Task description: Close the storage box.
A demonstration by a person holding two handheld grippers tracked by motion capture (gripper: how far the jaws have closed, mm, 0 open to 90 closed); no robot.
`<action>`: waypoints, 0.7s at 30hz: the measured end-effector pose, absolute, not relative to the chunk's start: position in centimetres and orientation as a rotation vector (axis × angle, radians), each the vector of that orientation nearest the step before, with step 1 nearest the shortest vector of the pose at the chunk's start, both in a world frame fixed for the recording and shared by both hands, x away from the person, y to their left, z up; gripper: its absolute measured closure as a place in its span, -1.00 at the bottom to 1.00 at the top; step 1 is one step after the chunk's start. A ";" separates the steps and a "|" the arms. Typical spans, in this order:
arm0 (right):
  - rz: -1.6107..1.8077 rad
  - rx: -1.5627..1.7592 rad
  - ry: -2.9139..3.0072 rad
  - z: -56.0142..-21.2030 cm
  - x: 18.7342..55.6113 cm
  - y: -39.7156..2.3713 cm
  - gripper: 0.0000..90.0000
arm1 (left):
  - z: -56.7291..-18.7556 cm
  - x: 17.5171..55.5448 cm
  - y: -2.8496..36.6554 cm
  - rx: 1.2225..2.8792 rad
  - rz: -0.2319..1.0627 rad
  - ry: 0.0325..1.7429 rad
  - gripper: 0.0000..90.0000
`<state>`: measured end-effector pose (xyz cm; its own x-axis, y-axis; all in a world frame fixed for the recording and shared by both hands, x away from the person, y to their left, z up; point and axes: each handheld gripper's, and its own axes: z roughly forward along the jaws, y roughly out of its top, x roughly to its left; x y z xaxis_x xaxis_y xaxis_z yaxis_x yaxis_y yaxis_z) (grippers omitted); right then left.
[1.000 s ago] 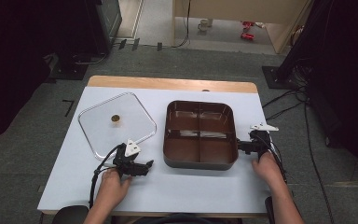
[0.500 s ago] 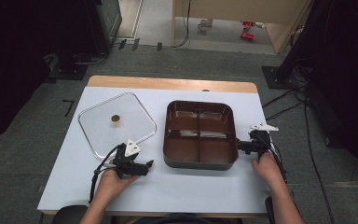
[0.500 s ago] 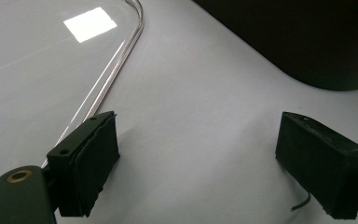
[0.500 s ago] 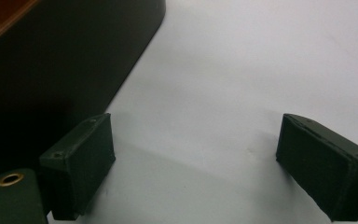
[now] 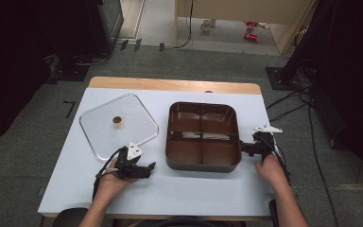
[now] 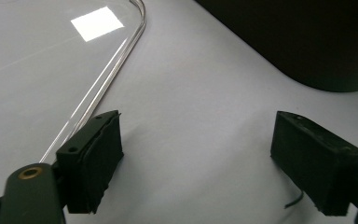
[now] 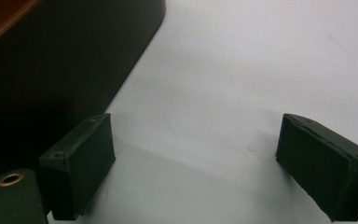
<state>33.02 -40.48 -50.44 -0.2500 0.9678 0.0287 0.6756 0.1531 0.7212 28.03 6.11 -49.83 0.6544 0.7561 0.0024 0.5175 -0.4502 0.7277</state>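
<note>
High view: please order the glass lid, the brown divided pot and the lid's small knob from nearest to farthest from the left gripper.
From the left gripper:
1. Glass lid: its near rim lies just beyond the gripper, to the left.
2. Brown divided pot: to the right, its corner a little farther.
3. Knob: at the lid's middle, farthest.

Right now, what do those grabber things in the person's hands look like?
Each hand holds black tongs. The left tongs and right tongs each carry a pale grey three-cornered plate on top and trail a black cable. Up close, the left tongs' fingers are two chunky black rectangular blocks with small screw holes, and a brass-coloured ring sits near one. The forearms are bare, with no sleeves in sight.
</note>
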 end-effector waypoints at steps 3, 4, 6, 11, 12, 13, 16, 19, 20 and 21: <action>0.876 1.561 1.992 -50.4 33.0 -40.5 -0.76 | -49.7 28.2 6.0 2.166 0.421 0.988 -0.61; 0.875 1.561 1.992 -50.4 33.0 -40.5 -0.76 | -49.5 28.3 6.0 2.179 0.412 0.981 -0.60; 0.876 1.562 1.992 -50.4 33.0 -40.5 -0.76 | -49.4 28.3 6.0 2.175 0.410 0.972 -0.44; 0.876 1.563 1.991 -50.4 33.0 -40.5 -0.76 | -48.9 28.7 6.0 2.196 0.381 0.960 -0.43; 0.875 1.563 1.991 -50.4 33.0 -40.5 -0.76 | -48.8 28.7 6.0 2.199 0.379 0.956 -0.43; 0.875 1.563 1.991 -50.4 33.0 -40.5 -0.76 | -48.7 28.7 6.0 2.205 0.389 0.953 -0.44; 0.875 1.563 1.991 -50.4 33.0 -40.5 -0.76 | -48.4 28.7 6.1 2.206 0.415 0.942 -0.48; 0.876 1.565 1.990 -50.4 33.0 -40.5 -0.76 | -48.2 28.8 6.1 2.210 0.393 0.939 -0.47; 0.876 1.565 1.990 -50.4 33.0 -40.5 -0.76 | -48.1 28.8 6.1 2.213 0.379 0.936 -0.42; 0.876 1.564 1.990 -50.4 33.0 -40.5 -0.76 | -48.1 28.9 6.1 2.215 0.374 0.935 -0.42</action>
<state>33.02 -40.46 -50.44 -0.2490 0.9680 0.0301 0.6759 0.1514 0.7213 28.88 6.06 -48.10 0.6988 0.7153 -0.0036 0.5151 -0.4998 0.6963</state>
